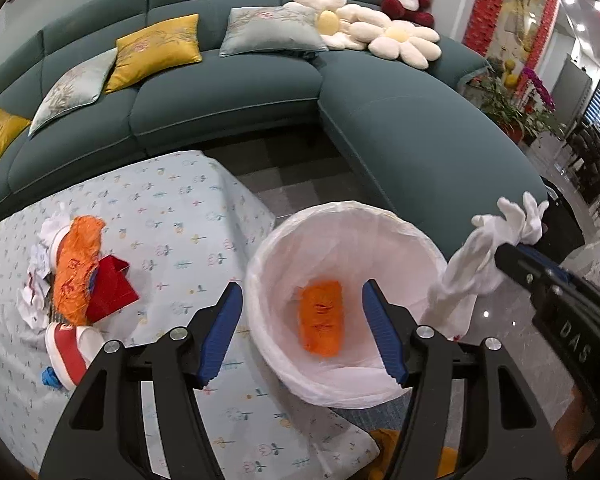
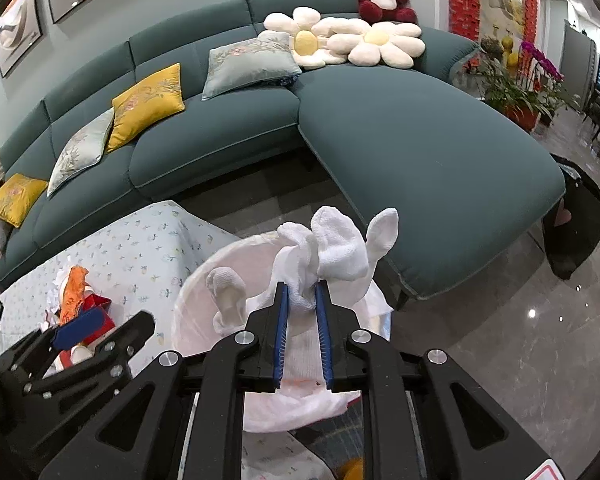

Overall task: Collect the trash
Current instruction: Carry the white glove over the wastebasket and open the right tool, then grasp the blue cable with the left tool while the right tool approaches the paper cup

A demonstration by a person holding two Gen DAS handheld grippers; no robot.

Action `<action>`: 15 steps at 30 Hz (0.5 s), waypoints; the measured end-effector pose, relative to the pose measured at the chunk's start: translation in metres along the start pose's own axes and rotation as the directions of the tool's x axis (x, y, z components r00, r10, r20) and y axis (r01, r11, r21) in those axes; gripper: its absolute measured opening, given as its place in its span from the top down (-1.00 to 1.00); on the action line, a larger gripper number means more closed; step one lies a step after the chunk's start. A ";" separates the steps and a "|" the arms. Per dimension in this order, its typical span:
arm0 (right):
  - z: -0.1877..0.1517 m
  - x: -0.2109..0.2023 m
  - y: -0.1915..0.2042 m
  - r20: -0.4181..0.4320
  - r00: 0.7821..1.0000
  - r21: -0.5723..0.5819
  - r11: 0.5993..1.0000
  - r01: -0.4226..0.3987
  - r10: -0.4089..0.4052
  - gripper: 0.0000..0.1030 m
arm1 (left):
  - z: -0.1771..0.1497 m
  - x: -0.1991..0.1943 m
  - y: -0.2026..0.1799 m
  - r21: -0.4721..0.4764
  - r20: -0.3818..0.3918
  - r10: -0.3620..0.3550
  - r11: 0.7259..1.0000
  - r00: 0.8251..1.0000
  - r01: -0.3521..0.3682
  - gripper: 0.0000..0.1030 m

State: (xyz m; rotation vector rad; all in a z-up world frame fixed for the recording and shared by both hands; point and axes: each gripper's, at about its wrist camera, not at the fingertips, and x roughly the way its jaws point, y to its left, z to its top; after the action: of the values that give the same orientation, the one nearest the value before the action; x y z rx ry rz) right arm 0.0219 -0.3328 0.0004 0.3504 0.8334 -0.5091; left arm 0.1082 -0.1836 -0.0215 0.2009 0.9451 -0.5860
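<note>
A bin lined with a white bag (image 1: 400, 240) stands by the table's right edge, with an orange wrapper (image 1: 321, 322) inside. My left gripper (image 1: 302, 292) is open and empty, just above the bin's near rim. My right gripper (image 2: 302, 290) is shut on a white glove (image 2: 340, 248) and holds it over the bin's rim (image 2: 196, 280); it also shows in the left wrist view (image 1: 504, 254) with the glove (image 1: 472, 264) hanging. A trash pile lies on the table: orange wrapper (image 1: 78, 264), red box (image 1: 110, 292), red-and-white cup (image 1: 70, 350), crumpled white paper (image 1: 34, 288).
The table (image 1: 172, 216) has a light blue patterned cloth. A teal sectional sofa (image 1: 400, 132) with cushions curves behind and to the right. A small blue scrap (image 1: 50, 376) lies by the cup. Glossy floor (image 2: 520, 340) lies to the right.
</note>
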 end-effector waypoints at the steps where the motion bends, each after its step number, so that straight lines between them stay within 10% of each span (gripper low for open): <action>1: 0.001 0.000 0.001 0.001 1.000 -0.002 1.000 0.000 0.000 0.68 | -0.001 -0.001 0.004 -0.006 0.001 0.005 1.000 1.000 -0.005 -0.15; 15: 0.010 -0.008 0.037 0.029 0.999 -0.027 0.999 -0.025 0.026 0.17 | -0.015 -0.022 0.054 -0.094 0.023 0.091 0.992 0.996 -0.088 -0.50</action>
State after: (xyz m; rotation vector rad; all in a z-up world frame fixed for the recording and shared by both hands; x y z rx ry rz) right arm 0.0439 -0.3045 0.0163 0.3284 0.8058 -0.4782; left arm 0.1179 -0.1247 -0.0175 0.1511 0.9296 -0.4603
